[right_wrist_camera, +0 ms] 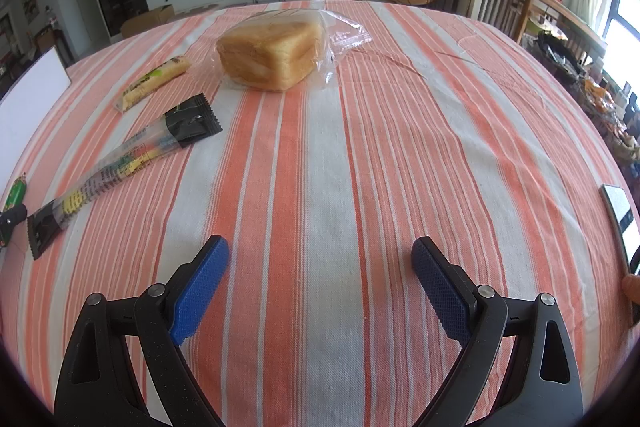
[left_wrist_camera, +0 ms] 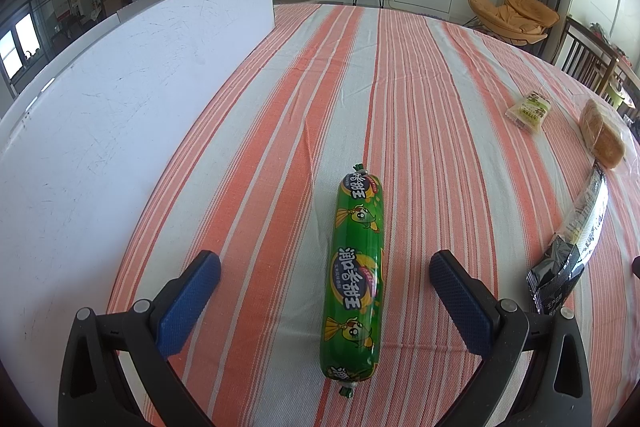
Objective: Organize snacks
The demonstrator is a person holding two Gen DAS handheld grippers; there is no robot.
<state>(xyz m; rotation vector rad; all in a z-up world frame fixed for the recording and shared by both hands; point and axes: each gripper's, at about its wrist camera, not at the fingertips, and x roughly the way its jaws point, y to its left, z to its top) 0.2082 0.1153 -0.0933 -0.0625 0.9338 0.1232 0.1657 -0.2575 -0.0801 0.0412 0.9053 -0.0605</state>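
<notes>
At the left edge of the table (left_wrist_camera: 400, 75), a white board (left_wrist_camera: 120, 87) is standing upright along the striped cloth. Just right of it, the left gripper (left_wrist_camera: 325, 267) is hovering with its blue pads (left_wrist_camera: 188, 303) spread wide and holding nothing; the green sausage (left_wrist_camera: 356, 275) is lying lengthwise between them, touching neither. It is looking firm and round under a glossy casing, so it will probably be light but slippery and apt to roll; taking it across the middle of its length, clear of the crimped ends, seems safest. Its label is carrying bold Chinese characters and cartoon corn figures, a sweet-corn flavour by the look of it.

Further right, a long snack bar (right_wrist_camera: 120, 167) in a clear-and-black wrapper is lying diagonally, with small print too fine to read. Beyond it, a pale yellow-green packet (right_wrist_camera: 154, 83) is resting toward the far edge, its writing also illegible. Right of that, a bread loaf (right_wrist_camera: 268, 57) is sitting in a loose clear bag, soft and easily crushed, better lifted gently by its sides.

The right gripper (right_wrist_camera: 320, 263) is hanging over bare cloth nearer the table's right side, jaws wide apart and empty.
</notes>
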